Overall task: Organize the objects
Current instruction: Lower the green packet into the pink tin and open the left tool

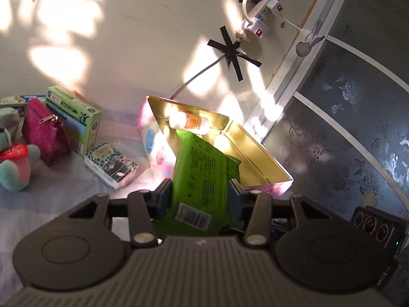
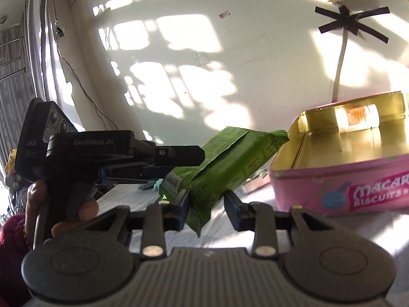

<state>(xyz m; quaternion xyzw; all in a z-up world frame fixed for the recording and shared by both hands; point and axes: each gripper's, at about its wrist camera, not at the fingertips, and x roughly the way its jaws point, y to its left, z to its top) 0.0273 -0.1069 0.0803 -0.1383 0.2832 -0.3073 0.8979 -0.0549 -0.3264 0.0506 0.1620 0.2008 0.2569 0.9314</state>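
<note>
My left gripper is shut on a green packet and holds it tilted over the near rim of an open pink biscuit tin. A small white and orange bottle lies inside the tin at its far end. In the right wrist view the same green packet hangs in the left gripper, just left of the tin. My right gripper is open; the packet's lower corner reaches down between its fingers without being clamped.
Left of the tin lie a small patterned box, a green box, a magenta zip pouch and a plush toy. A wall with a taped cable and a power strip stands behind. A patterned panel is at the right.
</note>
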